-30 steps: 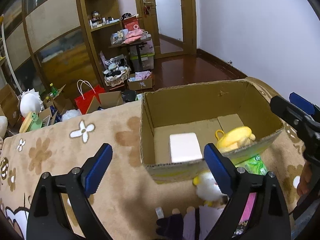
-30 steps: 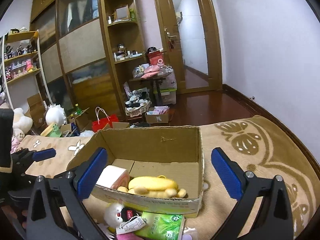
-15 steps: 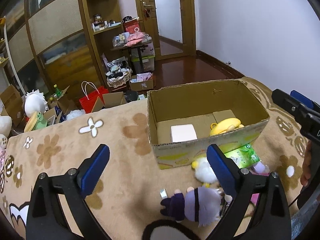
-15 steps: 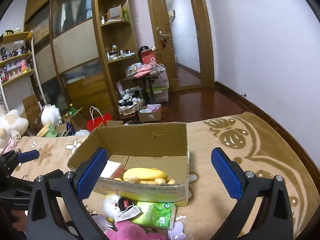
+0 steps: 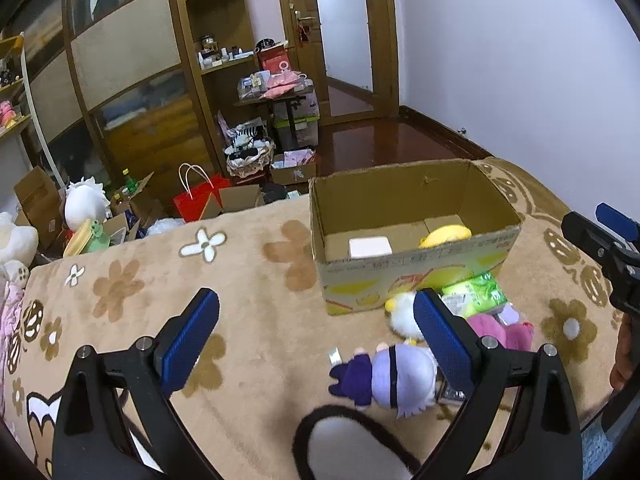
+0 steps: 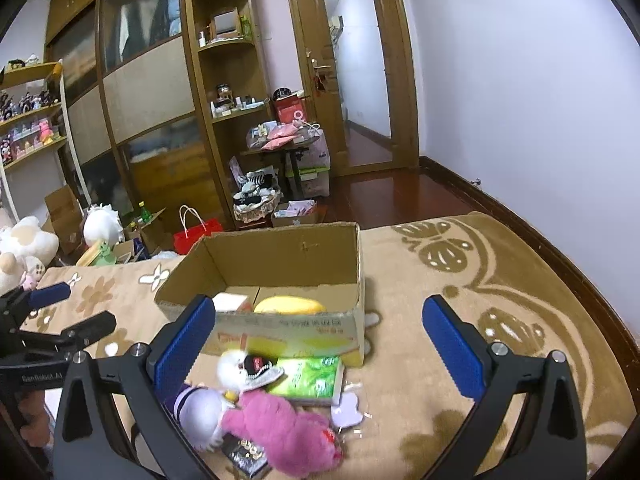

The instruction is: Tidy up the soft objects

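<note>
An open cardboard box [image 5: 416,264] [image 6: 288,328] stands on the beige carpet. Inside lie a yellow plush [image 5: 444,235] [image 6: 290,305] and a white block [image 5: 370,247] [image 6: 230,302]. In front of the box lie a purple-haired doll [image 5: 394,376] [image 6: 200,410], a pink plush [image 6: 280,432] [image 5: 500,330], a white plush [image 5: 402,312] [image 6: 236,368] and a green pack [image 6: 308,378] [image 5: 474,292]. My left gripper [image 5: 316,336] is open and empty, near the doll. My right gripper [image 6: 316,344] is open and empty above the pile.
A black-and-white plush [image 5: 352,444] lies at the near edge. A small purple piece [image 6: 348,412] and a dark packet [image 6: 246,456] lie by the pile. Beyond the carpet are a red bag [image 5: 198,200], boxes, plush toys [image 6: 24,248] and shelves.
Both grippers have pulled back and up from the box, so the toy pile in front of it has come more fully into view. Both stay open.
</note>
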